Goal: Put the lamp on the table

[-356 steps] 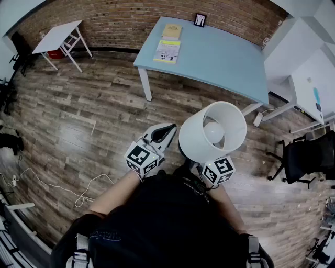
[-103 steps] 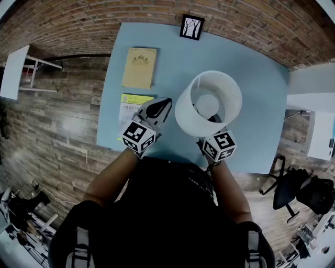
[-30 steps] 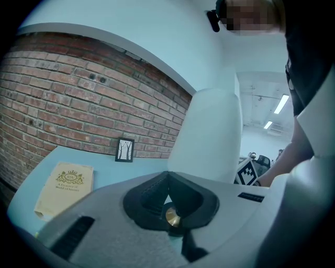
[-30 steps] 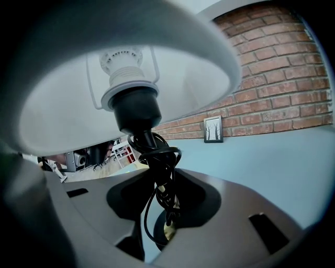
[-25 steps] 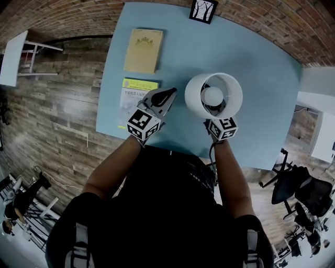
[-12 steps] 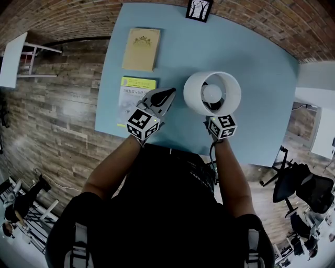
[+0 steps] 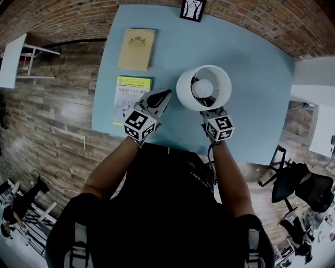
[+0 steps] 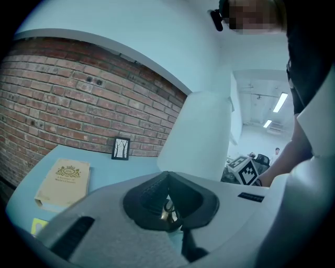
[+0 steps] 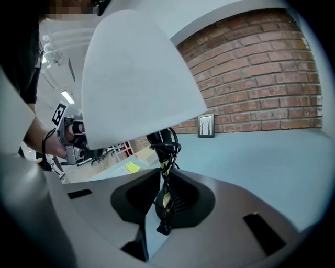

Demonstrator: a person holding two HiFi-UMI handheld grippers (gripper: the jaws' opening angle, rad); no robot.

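At the left, the left gripper (image 7: 165,94) hovers over the blue table (image 7: 251,68) near the yellow booklet (image 7: 131,99), its jaws pressed together on nothing. Right of it, the lamp (image 7: 203,88) stands upright near the middle of the tabletop, in the spot it had a second ago.

The change is at the right gripper (image 9: 165,175). Its jaws have just been closing from their widest and are now part-way apart. The lamp's stem (image 9: 163,146), with cord wound round it, rises in the gap at their tips. A strip of table shows between the pads, though, and they do not seem to pinch the stem. The gripper has also backed off a little from the shade. That reads as a release: the lamp looks delivered, and only the withdrawal remains.

Counted, there are one lamp, one blue table and two grippers. There are also two printed items, the booklet and a tan book (image 7: 136,42), and one framed picture (image 7: 192,9) at the far edge.
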